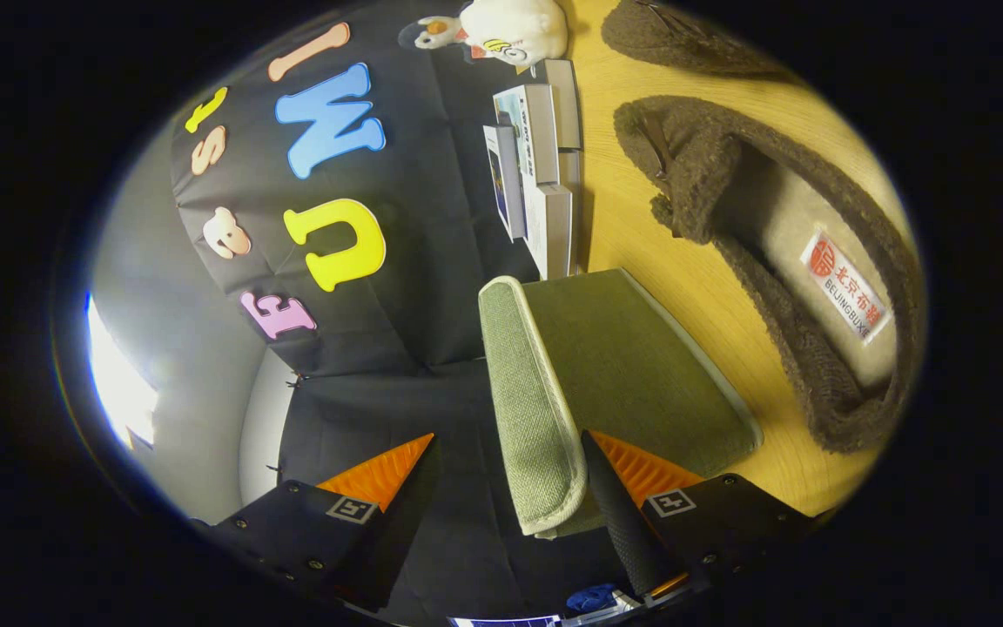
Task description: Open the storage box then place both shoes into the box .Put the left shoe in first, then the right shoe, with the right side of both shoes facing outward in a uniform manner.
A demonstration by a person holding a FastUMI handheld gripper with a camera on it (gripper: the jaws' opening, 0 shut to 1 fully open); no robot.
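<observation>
- In the gripper view, the scene is lying rolled on its side, with the wooden desk (641, 261) running up one flank and the booth's black cloth wall (432, 218) filling the other.
- The gripper (514, 470) is holding its fingers wide apart, with the green fabric box (615, 374) sitting partly between them.
- The box's lid (528, 401), a woven panel with pale piping, is showing edge-on between the fingers, nearer to one of them; that finger (641, 466) is lying against the box's broad face, while the other finger (380, 475) is hanging free in front of the wall cloth. Whether the near finger is pressing on the fabric cannot be told.
- A brown fleecy shoe (780, 287) is lying on the desk just beside the box, its opening facing the camera and a white label showing on its pale insole.
- A second brown shoe (676, 35) is lying beyond the first, further along the desk, apart from it.
- A row of books (536, 174) is standing against the wall just past the box, and a white plush toy (510, 30) is sitting beyond the books.
</observation>
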